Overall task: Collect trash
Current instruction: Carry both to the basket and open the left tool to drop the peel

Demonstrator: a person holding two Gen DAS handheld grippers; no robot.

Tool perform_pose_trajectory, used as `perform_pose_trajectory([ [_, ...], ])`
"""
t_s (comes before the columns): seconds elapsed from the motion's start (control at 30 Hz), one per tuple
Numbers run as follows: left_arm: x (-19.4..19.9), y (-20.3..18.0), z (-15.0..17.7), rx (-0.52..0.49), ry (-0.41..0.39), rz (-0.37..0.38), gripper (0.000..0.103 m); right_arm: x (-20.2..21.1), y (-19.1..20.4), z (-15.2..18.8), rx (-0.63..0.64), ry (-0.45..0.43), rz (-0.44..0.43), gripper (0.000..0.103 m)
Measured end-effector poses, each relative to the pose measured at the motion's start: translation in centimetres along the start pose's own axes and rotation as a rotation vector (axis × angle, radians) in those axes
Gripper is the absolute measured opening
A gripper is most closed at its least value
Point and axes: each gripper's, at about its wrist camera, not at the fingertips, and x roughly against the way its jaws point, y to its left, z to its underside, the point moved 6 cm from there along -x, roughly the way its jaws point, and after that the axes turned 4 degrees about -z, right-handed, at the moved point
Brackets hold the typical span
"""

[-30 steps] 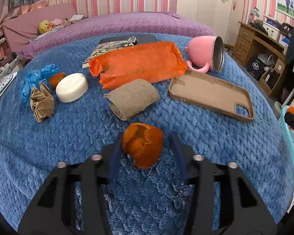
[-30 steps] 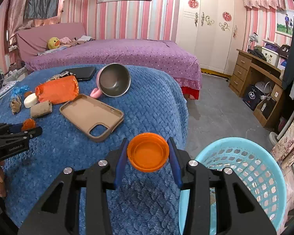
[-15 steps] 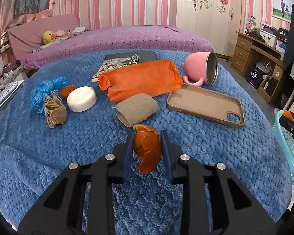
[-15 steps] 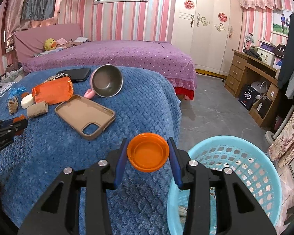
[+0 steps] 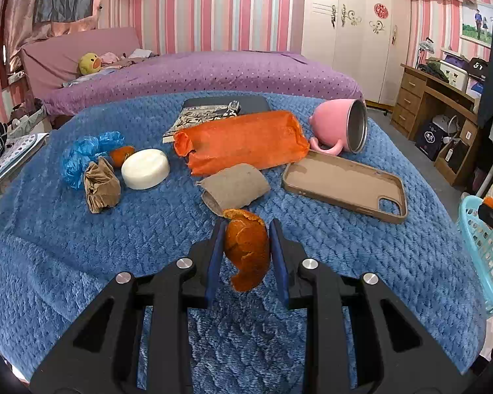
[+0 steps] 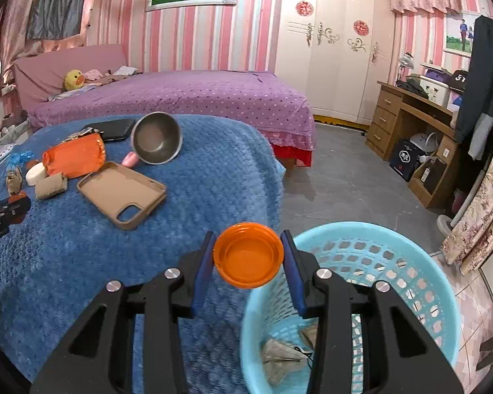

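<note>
The orange peel (image 5: 246, 249) stands upright, long axis vertical, clenched in the left gripper (image 5: 245, 256) above the blue surface (image 5: 82, 262); one second ago it lay there between wide jaws. The right gripper (image 6: 249, 259) grasps the orange lid (image 6: 248, 254), its hollow facing the camera, now nearer the blue basket (image 6: 427, 295).

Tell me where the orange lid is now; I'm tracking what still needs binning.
In the right wrist view, the orange lid is clamped in the right gripper, just left of the blue basket rim, above the blue blanket's edge.
</note>
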Motion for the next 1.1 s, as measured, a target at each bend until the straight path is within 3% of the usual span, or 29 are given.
perform_pose_trajectory([
  [0.47, 2.5, -4.1, 0.0, -0.037, -0.048, 0.044, 0.027, 1.2, -5.5, 0.6, -0.049, -0.01, 0.055, 0.04],
  [0.77, 4.5, -9.8, -0.2, -0.1, -0.088, 0.089, 0.027, 2.2, -9.6, 1.6, -0.075, -0.015, 0.084, 0.04],
  [1.1, 4.9, -17.3, 1.0, -0.136, -0.074, 0.21, 0.027, 2.5, -13.1, 3.0, -0.105, 0.004, 0.124, 0.04],
])
